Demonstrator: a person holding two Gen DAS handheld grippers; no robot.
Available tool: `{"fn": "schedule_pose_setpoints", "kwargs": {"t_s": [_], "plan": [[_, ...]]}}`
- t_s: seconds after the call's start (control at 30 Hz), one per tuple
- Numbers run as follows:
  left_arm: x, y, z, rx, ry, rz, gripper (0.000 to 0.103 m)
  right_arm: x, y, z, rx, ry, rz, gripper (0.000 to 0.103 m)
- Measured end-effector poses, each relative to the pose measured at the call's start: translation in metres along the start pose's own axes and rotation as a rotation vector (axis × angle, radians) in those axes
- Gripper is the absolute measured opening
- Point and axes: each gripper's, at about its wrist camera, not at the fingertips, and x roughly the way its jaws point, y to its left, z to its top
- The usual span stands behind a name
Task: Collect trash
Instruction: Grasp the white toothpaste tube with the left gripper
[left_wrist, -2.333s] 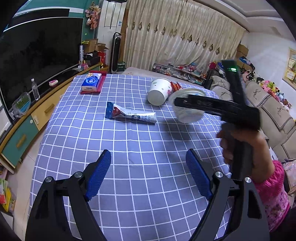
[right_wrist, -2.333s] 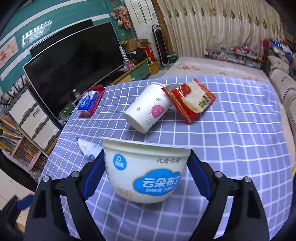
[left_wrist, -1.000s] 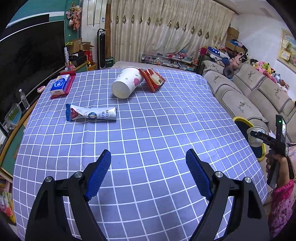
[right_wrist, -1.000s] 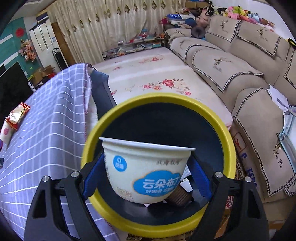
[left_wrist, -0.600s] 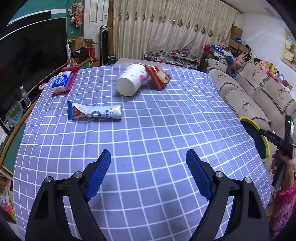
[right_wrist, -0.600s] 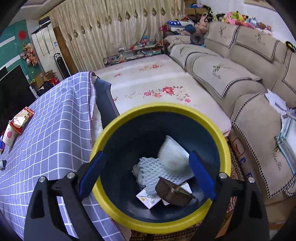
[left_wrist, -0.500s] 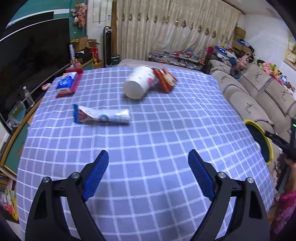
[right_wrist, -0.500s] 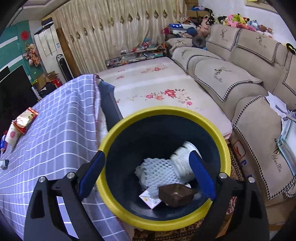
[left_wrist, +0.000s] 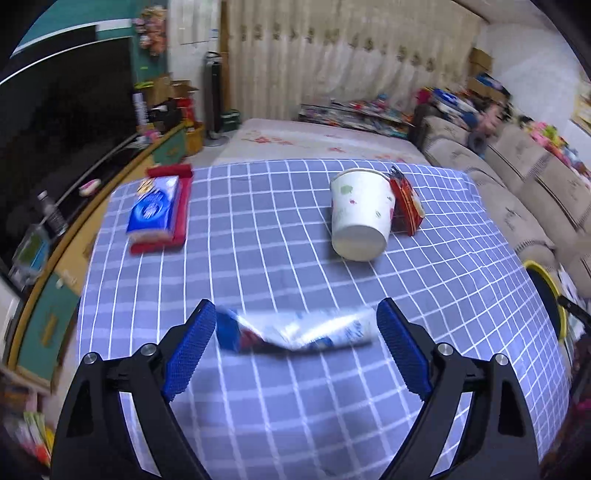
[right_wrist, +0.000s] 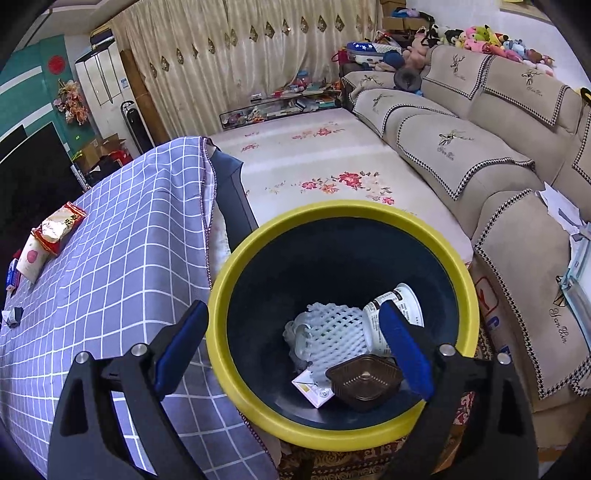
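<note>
Pudding cup (right_wrist: 397, 317) dropped into bin (right_wrist: 258, 258).

We see a table (left_wrist: 280, 258) covered by a purple checked cloth. On it lie a blurred, silvery-blue wrapper (left_wrist: 295, 330), perhaps a snack bag, a tipped paper cup (left_wrist: 360, 218) touching a red packet (left_wrist: 406, 203), and a blue tissue pack (left_wrist: 153, 210) resting on a red tray (left_wrist: 181, 218).

A crumpled blue-and-white wrapper (left_wrist: 295, 330) lay flat across the checked cloth; a white paper cup (left_wrist: 360, 218) lay tipped, base forward, touching a red snack packet (left_wrist: 406, 205); a yellow-rimmed bin (right_wrist: 343, 214) held a yoghurt tub (right_wrist: 397, 306).
</note>
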Motion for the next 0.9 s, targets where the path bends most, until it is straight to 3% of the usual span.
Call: {"fn": "schedule_pose_setpoints", "kwargs": {"t_s": [0.13, 0.37, 0.5, 0.6, 0.67, 0.73, 0.8, 0.9], "plan": [[0.029, 0.018, 0.014, 0.072, 0.064, -0.088, 0.088, 0.001, 0.005, -0.001, 0.004, 0.0, 0.009, 0.089], [0.052, 0.032, 0.002, 0.06, 0.153, -0.217, 0.088, 0.001, 0.012, 0.001, -0.009, 0.006, 0.009, 0.089], [0.031, 0.009, -0.016, 0.074, 0.169, -0.344, 0.088, 0.002, 0.018, 0.003, -0.019, 0.008, 0.021, 0.089], [0.011, -0.026, -0.029, 0.146, 0.185, -0.437, 0.088, 0.005, 0.026, 0.003, -0.043, 0.016, 0.029, 0.089], [0.001, -0.05, -0.035, 0.225, 0.177, -0.413, 0.088, 0.004, 0.03, 0.004, -0.064, 0.013, 0.024, 0.089], [-0.002, -0.069, -0.033, 0.303, 0.16, -0.334, 0.088, 0.001, 0.029, 0.005, -0.051, 0.006, 0.035, 0.089], [0.004, -0.074, -0.026, 0.311, 0.159, -0.293, 0.088, -0.002, 0.026, 0.006, -0.035, -0.003, 0.047, 0.089], [0.019, -0.069, -0.015, 0.276, 0.204, -0.293, 0.088, -0.008, 0.022, 0.005, -0.031, -0.012, 0.047, 0.089]]}}
